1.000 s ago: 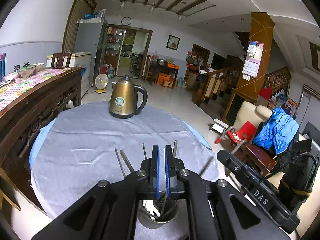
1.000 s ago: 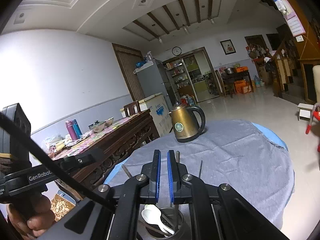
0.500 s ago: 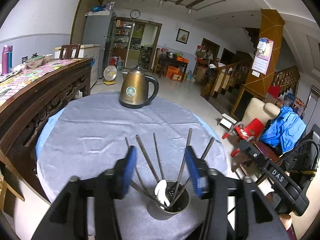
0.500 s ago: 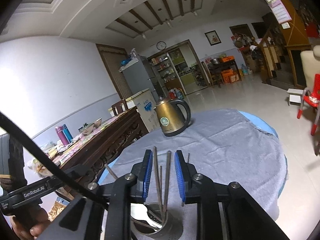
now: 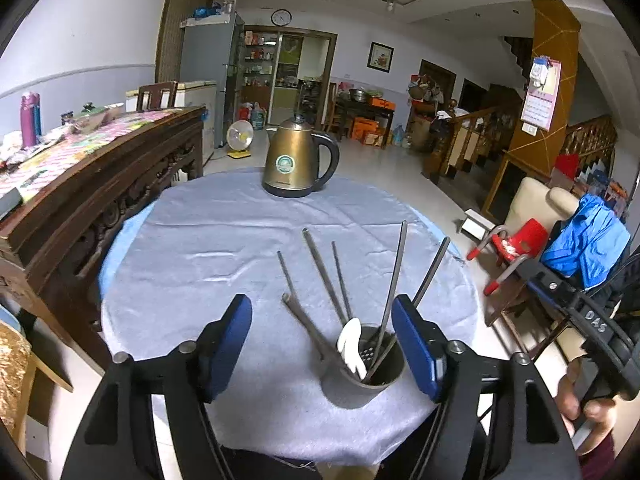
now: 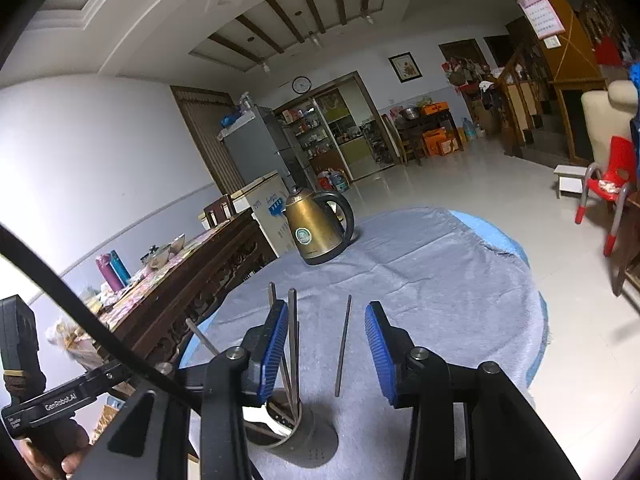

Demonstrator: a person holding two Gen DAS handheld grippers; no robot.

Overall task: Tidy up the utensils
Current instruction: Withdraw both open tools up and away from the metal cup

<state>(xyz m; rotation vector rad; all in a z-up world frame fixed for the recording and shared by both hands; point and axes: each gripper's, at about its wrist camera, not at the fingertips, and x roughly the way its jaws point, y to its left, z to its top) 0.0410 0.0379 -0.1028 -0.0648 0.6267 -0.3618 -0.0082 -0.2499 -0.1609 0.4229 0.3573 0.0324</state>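
A dark metal utensil cup [image 5: 362, 376] stands near the front edge of the round table with the grey cloth [image 5: 224, 248]. It holds several metal chopsticks [image 5: 324, 276] and a white spoon [image 5: 350, 344]. My left gripper [image 5: 322, 348] is open and empty, just behind and above the cup. In the right wrist view the cup [image 6: 292, 436] sits low between the fingers, chopsticks [image 6: 293, 344] sticking up, one chopstick [image 6: 343, 344] leaning apart. My right gripper [image 6: 326, 352] is open and empty above the cup.
A gold kettle [image 5: 298, 160] stands at the table's far side. A dark carved wooden sideboard [image 5: 92, 200] with bottles and bowls runs along the left. A red child's chair [image 5: 516, 244] and an armchair with blue clothing [image 5: 584, 240] stand to the right.
Both grippers were shut over the cup a second ago and have opened wide. They have drawn back, so the cup with chopsticks and spoon shows fully.
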